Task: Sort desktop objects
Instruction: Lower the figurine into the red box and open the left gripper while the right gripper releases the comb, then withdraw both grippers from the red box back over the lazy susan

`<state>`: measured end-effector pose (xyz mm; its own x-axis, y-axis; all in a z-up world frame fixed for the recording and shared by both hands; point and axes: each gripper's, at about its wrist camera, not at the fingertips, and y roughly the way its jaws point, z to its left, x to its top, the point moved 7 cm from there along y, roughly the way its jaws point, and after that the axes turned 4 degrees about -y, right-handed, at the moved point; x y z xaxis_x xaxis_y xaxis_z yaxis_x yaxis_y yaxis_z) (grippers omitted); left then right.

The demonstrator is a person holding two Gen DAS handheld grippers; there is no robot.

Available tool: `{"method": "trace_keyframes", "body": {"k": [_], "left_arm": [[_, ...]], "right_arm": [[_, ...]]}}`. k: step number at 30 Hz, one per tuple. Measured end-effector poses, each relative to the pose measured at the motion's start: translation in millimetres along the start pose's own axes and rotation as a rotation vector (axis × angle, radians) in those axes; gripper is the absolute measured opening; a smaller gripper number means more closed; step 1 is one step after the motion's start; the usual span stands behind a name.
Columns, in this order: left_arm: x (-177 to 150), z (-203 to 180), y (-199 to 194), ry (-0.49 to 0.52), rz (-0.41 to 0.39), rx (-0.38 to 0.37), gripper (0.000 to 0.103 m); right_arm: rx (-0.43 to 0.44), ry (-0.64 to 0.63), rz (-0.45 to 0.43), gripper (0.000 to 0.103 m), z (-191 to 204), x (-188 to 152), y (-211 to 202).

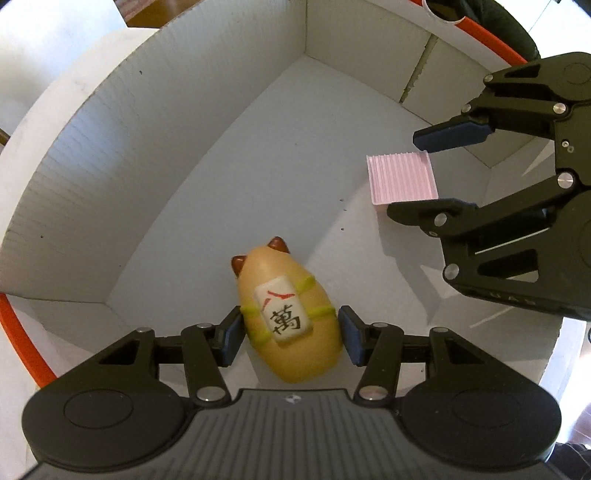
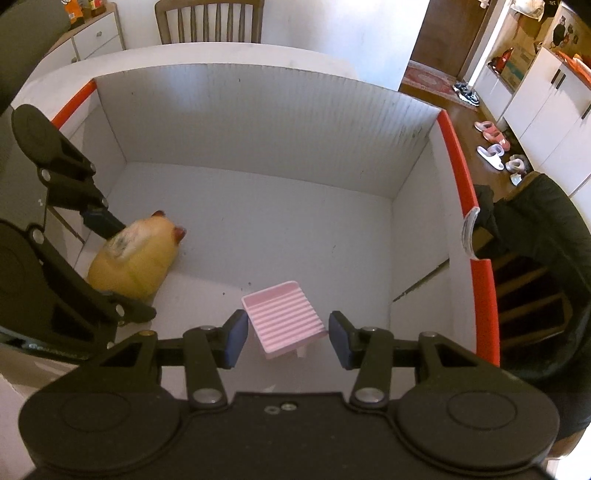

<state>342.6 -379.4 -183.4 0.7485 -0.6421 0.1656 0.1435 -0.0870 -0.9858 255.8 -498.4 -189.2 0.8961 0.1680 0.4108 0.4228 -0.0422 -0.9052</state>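
Note:
A yellow cat figurine [image 1: 291, 317] with brown ears and a mahjong tile on its back lies on the floor of a white cardboard box [image 1: 147, 166]. My left gripper [image 1: 291, 334] is open, its pads either side of the figurine with small gaps. A pink ribbed tray [image 2: 284, 317] lies on the box floor. My right gripper [image 2: 288, 338] is open around it, not touching. The tray [image 1: 400, 179] and the right gripper [image 1: 410, 177] also show in the left wrist view; the figurine [image 2: 133, 258] and the left gripper [image 2: 122, 269] also show in the right wrist view.
The box has tall white walls with orange-red rim edges [image 2: 461, 166]. It stands on a white table [image 2: 221, 51]. A wooden chair [image 2: 210, 20] stands behind the table. A dark garment [image 2: 535, 229] hangs over a chair at the right.

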Motion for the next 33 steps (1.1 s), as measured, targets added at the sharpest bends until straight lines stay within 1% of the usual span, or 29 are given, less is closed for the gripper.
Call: {"method": "trace_keyframes", "body": {"k": [2,5,7,8,13,15,16,21,25,27,28,33], "left_arm": [[-1,0,-3,-0.001,-0.005,0.003,0.064],[-4,1,-8,-0.010,-0.016,-0.011,0.068],[-7,2,-13,-0.014,-0.024,-0.015,0.069],[-9,3,-16,-0.015,-0.031,-0.018,0.068],[-16,4,-37,-0.018,-0.088,-0.050,0.068],[-8,-1,-46,-0.027,-0.113,-0.053,0.069],[-2,5,-45,-0.027,-0.125,-0.058,0.069],[-6,-1,-66,-0.028,-0.195,-0.055,0.068],[-15,0,-81,-0.044,-0.249,-0.047,0.068],[-21,3,-95,-0.047,-0.278,-0.044,0.068],[-28,11,-104,-0.047,-0.290,-0.042,0.068],[-37,-2,-118,-0.060,-0.359,-0.041,0.068]], "right_arm": [[0.003,-0.001,0.007,0.048,-2,-1,0],[0.003,0.002,0.013,0.050,-2,-2,-1],[-0.004,0.003,0.008,0.056,-2,-3,-4],[-0.008,0.005,0.006,0.058,-3,-3,-5],[0.021,0.040,-0.016,0.058,-6,-5,-16],[0.027,0.047,-0.028,0.058,-8,-5,-24],[0.031,0.051,-0.038,0.058,-8,-5,-28],[0.048,0.069,-0.078,0.058,-10,-6,-50],[0.060,0.078,-0.114,0.058,-7,-4,-71],[0.069,0.084,-0.138,0.058,-5,-3,-83],[0.073,0.087,-0.146,0.058,-5,-2,-87],[0.091,0.098,-0.197,0.059,2,-4,-114]]}}
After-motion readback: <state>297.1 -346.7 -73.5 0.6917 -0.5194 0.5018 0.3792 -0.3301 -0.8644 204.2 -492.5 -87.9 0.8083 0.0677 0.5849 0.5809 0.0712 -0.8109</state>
